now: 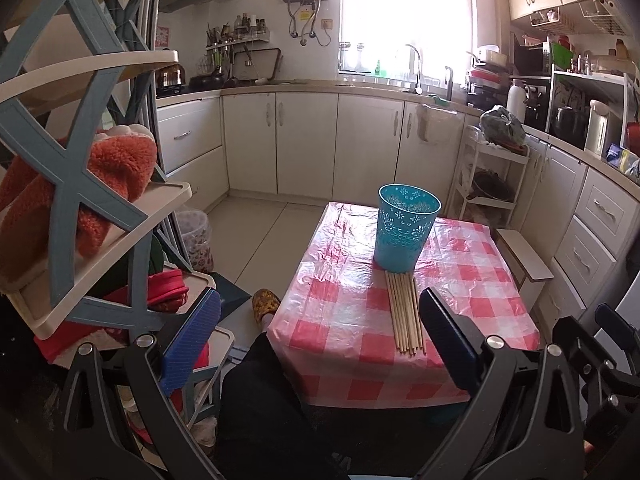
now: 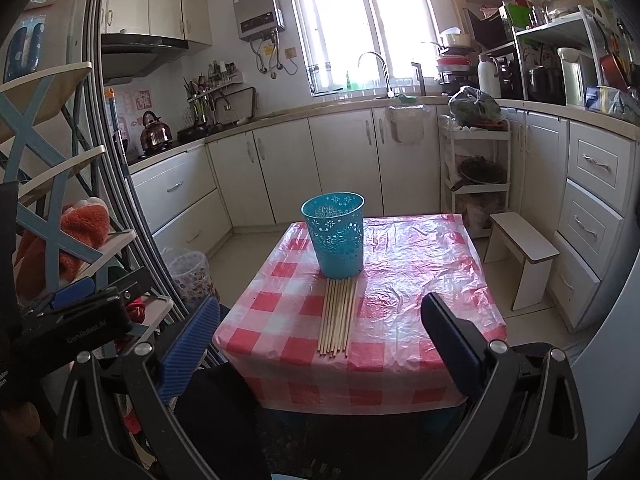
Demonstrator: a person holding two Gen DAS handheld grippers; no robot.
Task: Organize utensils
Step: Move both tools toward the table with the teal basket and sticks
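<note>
While both grippers' jaws gape empty, chopsticks (image 2: 337, 318) touch the cup (image 2: 335, 234), far tips hidden

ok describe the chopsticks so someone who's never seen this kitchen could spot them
Find the small table with the red-and-white checked cover in the middle of the kitchen floor. A teal cup with cut-out flowers stands on it. The chopsticks lie flat just in front of that cup, a neat side-by-side row of pale wooden sticks, the only loose things on the cover.
</note>
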